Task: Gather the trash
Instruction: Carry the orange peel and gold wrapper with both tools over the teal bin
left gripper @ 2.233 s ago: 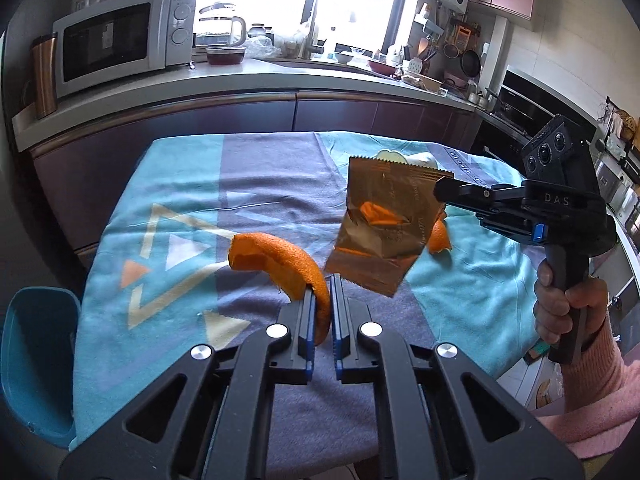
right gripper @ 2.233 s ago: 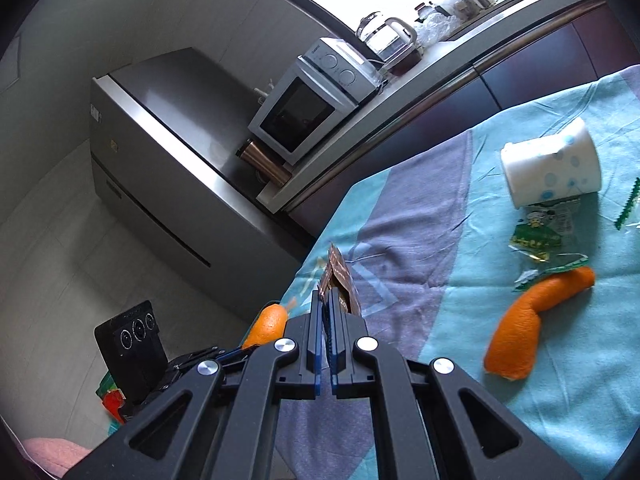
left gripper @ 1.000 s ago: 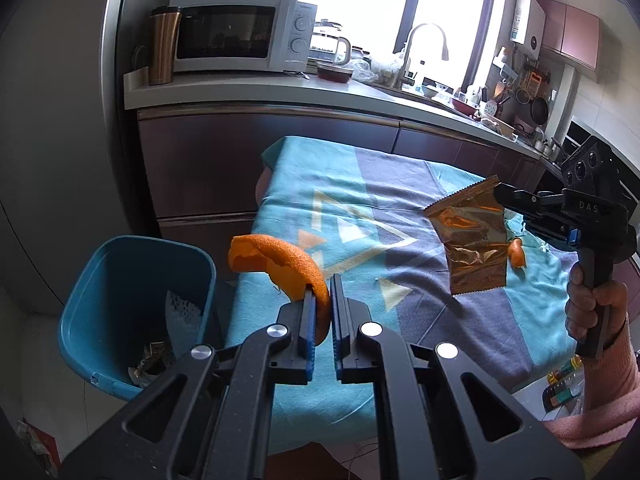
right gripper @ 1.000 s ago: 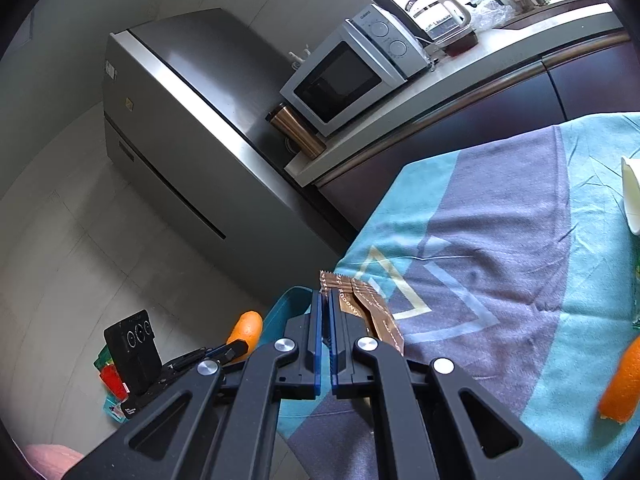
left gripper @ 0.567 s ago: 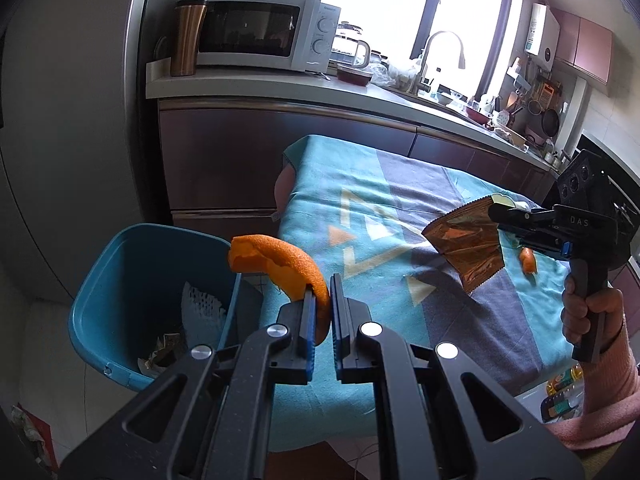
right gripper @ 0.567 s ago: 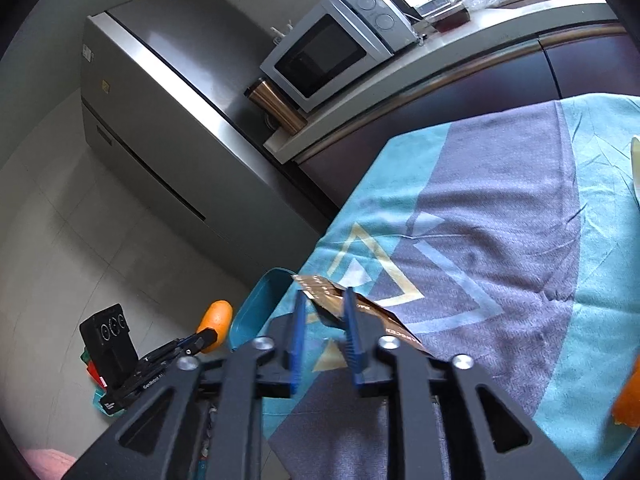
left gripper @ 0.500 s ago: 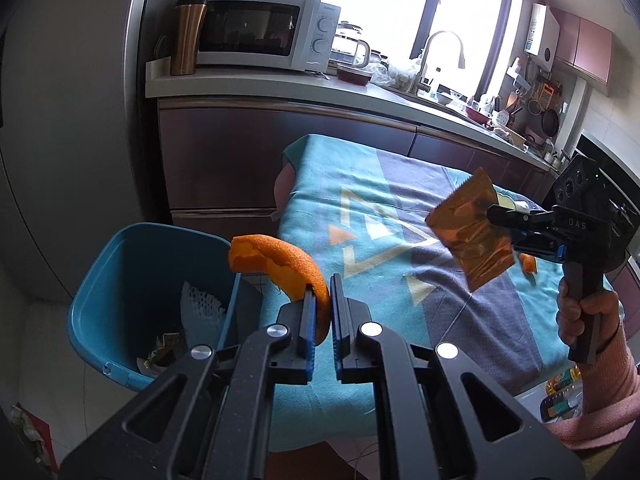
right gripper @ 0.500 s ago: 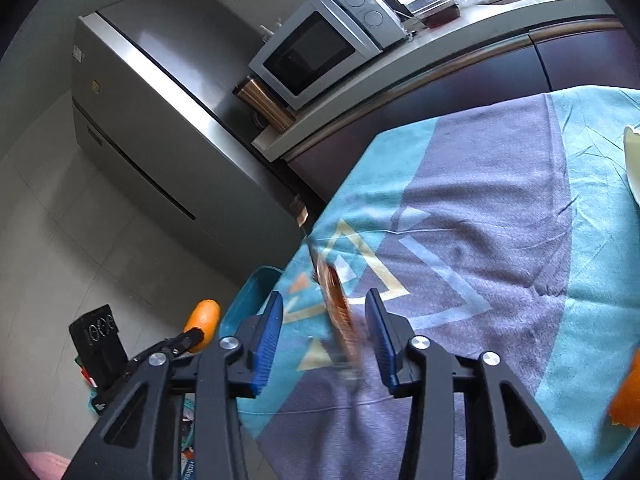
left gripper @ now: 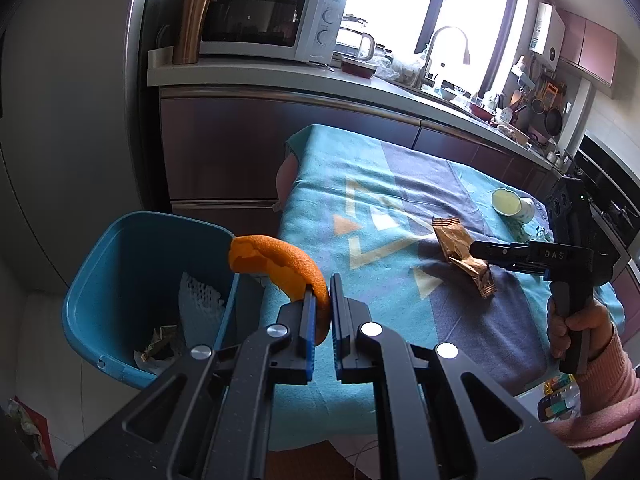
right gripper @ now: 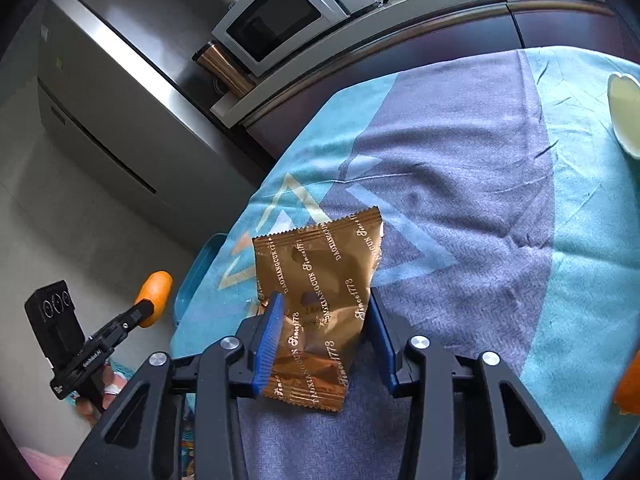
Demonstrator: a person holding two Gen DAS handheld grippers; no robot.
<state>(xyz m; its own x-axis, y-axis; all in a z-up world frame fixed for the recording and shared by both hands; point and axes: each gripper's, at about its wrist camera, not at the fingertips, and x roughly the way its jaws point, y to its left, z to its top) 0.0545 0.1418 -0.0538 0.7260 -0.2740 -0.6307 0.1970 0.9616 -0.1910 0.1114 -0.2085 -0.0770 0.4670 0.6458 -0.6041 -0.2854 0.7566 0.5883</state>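
While the left gripper (left gripper: 331, 304) pinches the orange peel (left gripper: 280, 266) beside the blue bin (left gripper: 120, 264) off the table's end, the right gripper (right gripper: 326, 336), spread wide, frees the gold wrapper (right gripper: 320, 300) near that end, seemingly short of the bin.

A white microwave (left gripper: 264, 26) and copper tumbler (left gripper: 192, 24) stand on the counter (left gripper: 256, 76).

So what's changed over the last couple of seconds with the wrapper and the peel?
The right gripper opened its jaws and let go of the gold wrapper, which dropped onto the tablecloth, short of the blue bin. The left gripper stayed shut on the orange peel, now beside the bin.
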